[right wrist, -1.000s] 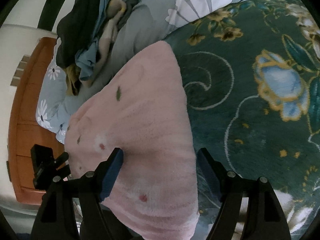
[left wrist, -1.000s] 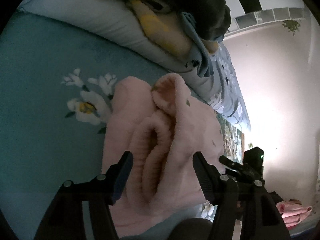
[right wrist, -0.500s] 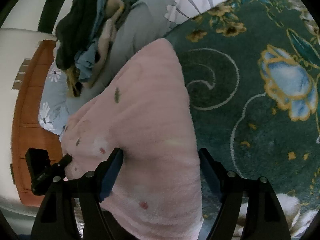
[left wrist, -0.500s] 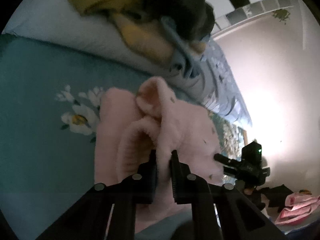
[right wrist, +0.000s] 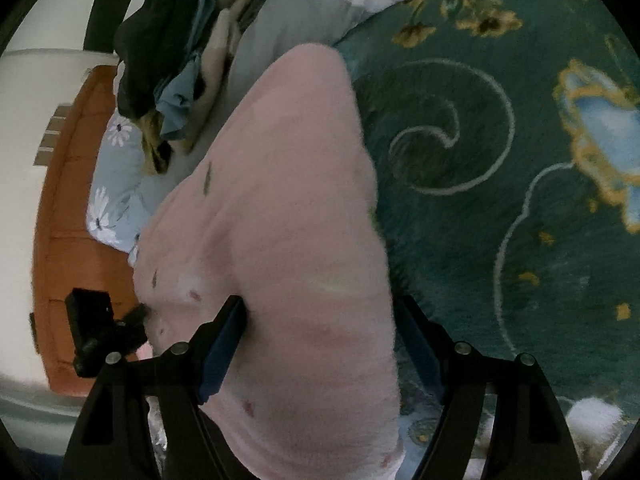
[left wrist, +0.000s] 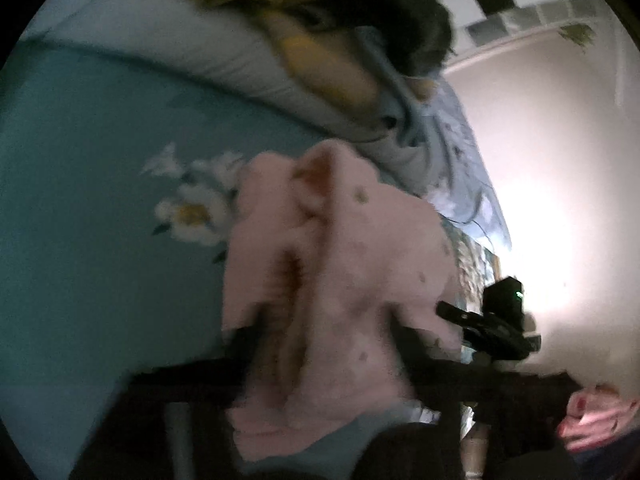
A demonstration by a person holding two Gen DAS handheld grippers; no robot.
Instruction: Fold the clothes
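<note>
Covering the bed, a teal floral blanket carries a fluffy pink garment, bunched in folds. Straddling its near edge, the right gripper stands wide open, gripping nothing. The left gripper is blurred; its state is unclear.

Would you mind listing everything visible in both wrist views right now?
pink fleece garment: one, pink, on the bed, between both grippers' fingers
bedspread: one, teal floral, under the garment
clothes pile: one heap, dark, blue and yellow, on the grey pillow
headboard: one, orange wood, behind the bed
left gripper: black, blurred, fingers at the garment's sides
right gripper: black, open, straddling the garment
</note>
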